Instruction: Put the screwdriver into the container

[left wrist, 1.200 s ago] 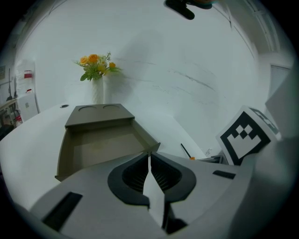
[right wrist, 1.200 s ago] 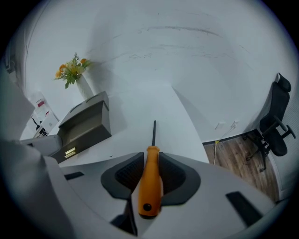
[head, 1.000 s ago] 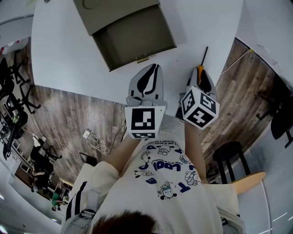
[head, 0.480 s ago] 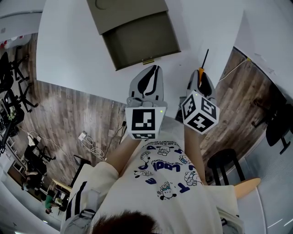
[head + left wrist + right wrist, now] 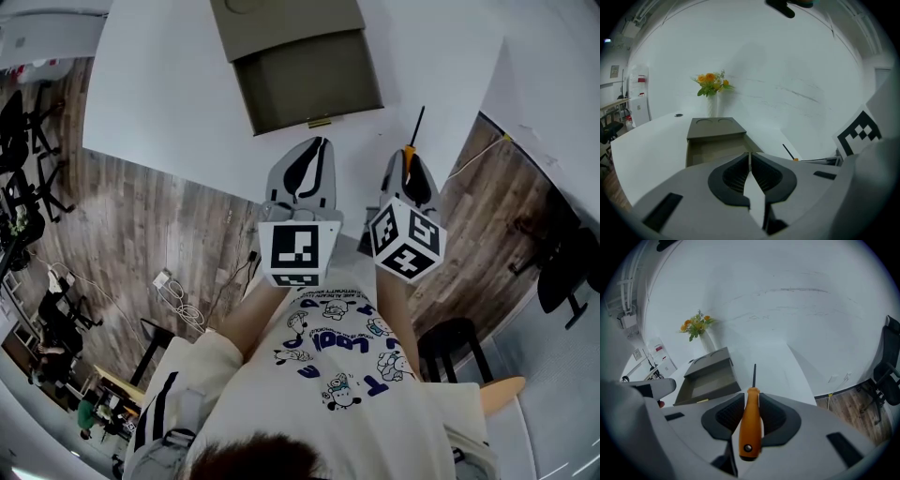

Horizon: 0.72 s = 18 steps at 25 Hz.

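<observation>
A screwdriver with an orange handle and thin black shaft is clamped between the pads of my right gripper, shaft pointing forward over the white table. In the head view the screwdriver sticks out beyond the right gripper. The olive-grey container, an open box with its lid tipped back, sits on the table ahead and left of both grippers; it also appears as the container left of the shaft. My left gripper is shut with nothing in it, aimed at the container.
A vase of orange flowers stands behind the container. The white table ends close in front of the person, over wooden floor. A cable runs off the table's right edge. Chairs stand on the floor at right.
Both grippers have lifted slightly, the right one still carrying the screwdriver. The head view has shifted, so the container and table now sit further right and lower in the picture.
</observation>
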Available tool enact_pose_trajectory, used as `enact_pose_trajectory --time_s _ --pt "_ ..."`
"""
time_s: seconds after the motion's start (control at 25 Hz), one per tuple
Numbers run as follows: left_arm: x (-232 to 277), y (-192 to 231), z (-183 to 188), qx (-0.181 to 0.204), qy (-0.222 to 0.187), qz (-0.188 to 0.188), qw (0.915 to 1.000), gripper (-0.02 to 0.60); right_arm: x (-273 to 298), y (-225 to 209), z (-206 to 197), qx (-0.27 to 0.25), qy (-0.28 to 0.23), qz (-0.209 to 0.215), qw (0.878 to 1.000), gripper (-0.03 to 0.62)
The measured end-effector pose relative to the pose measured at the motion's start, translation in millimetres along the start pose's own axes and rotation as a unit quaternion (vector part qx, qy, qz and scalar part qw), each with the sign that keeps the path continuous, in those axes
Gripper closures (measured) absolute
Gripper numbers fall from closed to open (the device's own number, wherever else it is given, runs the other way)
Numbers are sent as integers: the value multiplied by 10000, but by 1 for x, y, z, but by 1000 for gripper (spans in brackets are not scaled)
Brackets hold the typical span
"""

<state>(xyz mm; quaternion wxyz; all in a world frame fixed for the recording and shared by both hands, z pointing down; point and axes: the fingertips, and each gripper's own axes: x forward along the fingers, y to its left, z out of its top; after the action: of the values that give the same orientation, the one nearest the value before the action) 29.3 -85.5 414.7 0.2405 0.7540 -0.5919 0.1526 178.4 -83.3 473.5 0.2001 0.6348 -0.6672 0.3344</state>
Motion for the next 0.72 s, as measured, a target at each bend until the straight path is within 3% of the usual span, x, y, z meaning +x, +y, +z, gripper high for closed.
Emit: enact_pose_trajectory --time_s 0.32,0.72 --pt "-24 13 3 28 -175 19 9998 552 -20 25 -6 -41 -244 145 9996 482" --pt "-48 20 -5 198 -247 -222 9993 552 -48 33 -36 68 -413 -20 9991 482"
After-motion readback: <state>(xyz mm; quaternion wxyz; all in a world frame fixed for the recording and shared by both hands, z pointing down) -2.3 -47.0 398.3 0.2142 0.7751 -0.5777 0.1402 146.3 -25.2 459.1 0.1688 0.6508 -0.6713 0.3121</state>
